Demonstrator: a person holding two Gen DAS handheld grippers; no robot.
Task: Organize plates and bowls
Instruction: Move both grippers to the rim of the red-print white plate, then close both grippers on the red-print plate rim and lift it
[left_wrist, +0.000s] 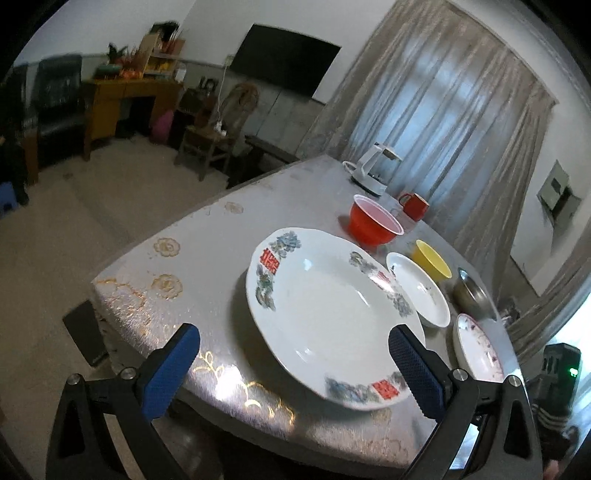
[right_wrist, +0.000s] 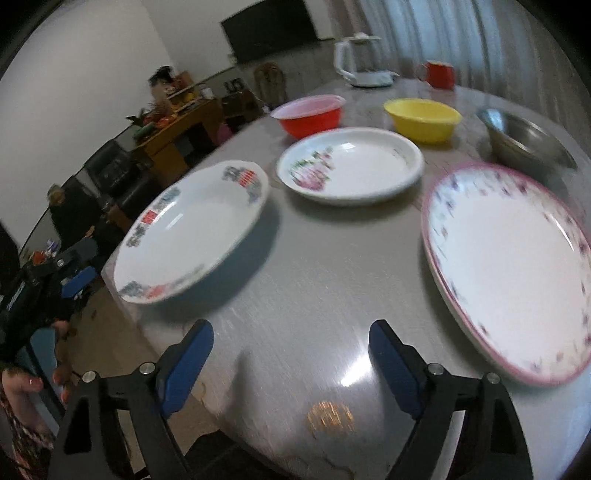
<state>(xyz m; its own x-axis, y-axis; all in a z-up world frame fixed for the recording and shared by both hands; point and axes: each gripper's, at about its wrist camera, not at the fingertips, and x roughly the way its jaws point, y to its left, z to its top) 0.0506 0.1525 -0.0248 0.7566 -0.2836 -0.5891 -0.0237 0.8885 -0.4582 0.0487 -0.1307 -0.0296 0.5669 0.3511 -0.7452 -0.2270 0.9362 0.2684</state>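
A large white plate with red and blue rim patterns (left_wrist: 328, 314) lies near the table's corner; it also shows in the right wrist view (right_wrist: 192, 229). My left gripper (left_wrist: 291, 343) is open, its right finger (left_wrist: 413, 369) beside the plate's near rim, holding nothing. My right gripper (right_wrist: 291, 339) is open and empty over bare tabletop. A pink-rimmed plate (right_wrist: 513, 269) lies to its right. A small white flowered dish (right_wrist: 351, 166), a red bowl (right_wrist: 310, 114), a yellow bowl (right_wrist: 423, 118) and a steel bowl (right_wrist: 528, 140) stand farther back.
A white kettle (right_wrist: 364, 61) and a red mug (right_wrist: 439, 74) stand at the table's far side (right_wrist: 369, 96). The table's near corner and edge (left_wrist: 122, 306) drop to the floor. The left gripper's body shows at the left of the right wrist view (right_wrist: 40, 291).
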